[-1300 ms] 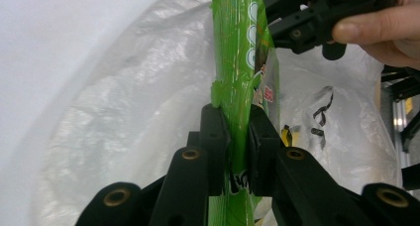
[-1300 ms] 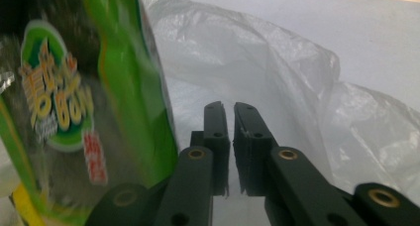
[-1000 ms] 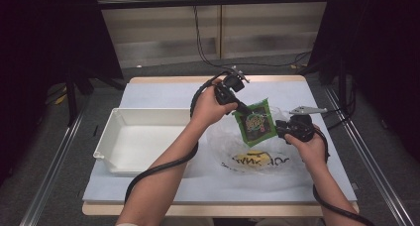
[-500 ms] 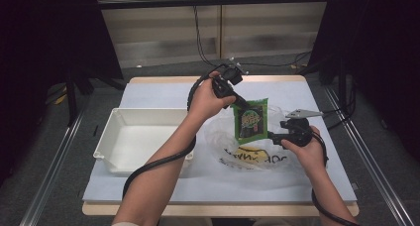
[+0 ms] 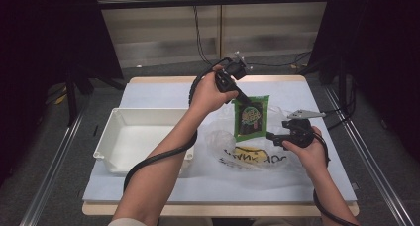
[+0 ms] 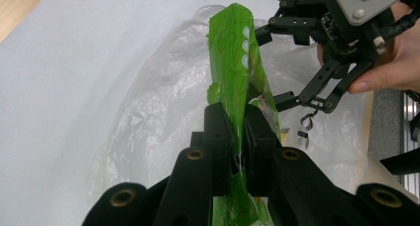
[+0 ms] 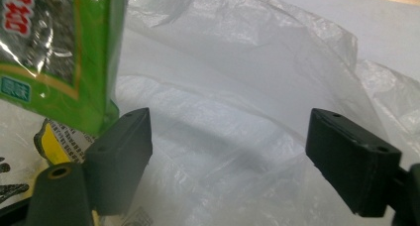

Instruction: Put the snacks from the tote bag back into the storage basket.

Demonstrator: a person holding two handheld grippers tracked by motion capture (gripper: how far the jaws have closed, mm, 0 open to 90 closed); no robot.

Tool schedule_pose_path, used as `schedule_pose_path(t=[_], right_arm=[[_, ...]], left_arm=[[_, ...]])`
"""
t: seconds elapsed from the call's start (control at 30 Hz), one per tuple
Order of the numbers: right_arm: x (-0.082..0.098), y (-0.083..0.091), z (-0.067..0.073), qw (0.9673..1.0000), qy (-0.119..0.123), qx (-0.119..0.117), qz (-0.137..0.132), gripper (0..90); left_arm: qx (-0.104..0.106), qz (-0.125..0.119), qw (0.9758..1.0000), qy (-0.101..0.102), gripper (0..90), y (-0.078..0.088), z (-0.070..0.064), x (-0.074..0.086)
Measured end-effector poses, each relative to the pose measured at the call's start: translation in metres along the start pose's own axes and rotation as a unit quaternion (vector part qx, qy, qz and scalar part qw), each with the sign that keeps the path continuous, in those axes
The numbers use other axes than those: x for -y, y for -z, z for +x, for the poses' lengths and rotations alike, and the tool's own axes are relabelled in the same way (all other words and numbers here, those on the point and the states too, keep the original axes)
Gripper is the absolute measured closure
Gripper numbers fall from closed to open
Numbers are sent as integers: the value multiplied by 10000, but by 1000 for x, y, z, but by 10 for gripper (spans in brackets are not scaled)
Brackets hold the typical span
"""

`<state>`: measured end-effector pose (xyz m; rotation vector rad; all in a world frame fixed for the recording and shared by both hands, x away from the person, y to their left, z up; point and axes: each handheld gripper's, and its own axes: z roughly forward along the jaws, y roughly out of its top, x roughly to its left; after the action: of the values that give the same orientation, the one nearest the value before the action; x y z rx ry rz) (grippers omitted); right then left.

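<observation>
A green snack packet (image 5: 250, 118) hangs upright over a crumpled clear plastic bag (image 5: 257, 151) on the white table cover. My left gripper (image 5: 236, 93) is shut on the packet's top corner; in the left gripper view its jaws pinch the green packet (image 6: 236, 82) edge-on. My right gripper (image 5: 274, 137) stands open just right of the packet's lower end, over the bag. In the right gripper view the packet (image 7: 59, 52) hangs at the left, beside one jaw, with the plastic bag (image 7: 237, 102) between the jaws. A yellow item (image 5: 250, 154) lies inside the bag.
An empty white tub (image 5: 131, 137) sits on the table's left half. The person's forearms reach in from the bottom. The table's right edge (image 5: 341, 156) is close to my right hand. Black curtains flank the table.
My left gripper has lifted the green packet up and to the left, turning it upright. My right gripper has slid left along the bag toward the packet's lower end.
</observation>
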<state>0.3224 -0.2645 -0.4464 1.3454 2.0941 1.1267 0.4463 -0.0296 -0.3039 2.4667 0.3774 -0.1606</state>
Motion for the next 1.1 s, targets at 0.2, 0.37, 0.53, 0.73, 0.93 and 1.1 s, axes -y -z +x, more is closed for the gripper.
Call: schedule_pose_path(t=[0.2,0.37,0.53,0.73,0.93,1.1], right_arm=[[1,-2,3,9999,72,-83,4,139],[0,-4,10,9997,199,-131,43,133],[2,-6,11,9995,261,-173,86,122],[3,-8,14,9993,280,-213,122,122],[4,-8,14,9994,246,-217,125,122],[4,-8,14,9994,245,-221,133,122]], left_arm=[[-113,-172,9997,-111,836,18,-1,-2],[-209,-284,9992,-169,835,32,-2,-6],[-289,-521,9981,-169,834,43,-1,-7],[-435,-745,9962,-133,834,56,4,-9],[-561,-805,9951,-155,833,73,8,-9],[-648,-902,9938,-93,833,86,15,-7]])
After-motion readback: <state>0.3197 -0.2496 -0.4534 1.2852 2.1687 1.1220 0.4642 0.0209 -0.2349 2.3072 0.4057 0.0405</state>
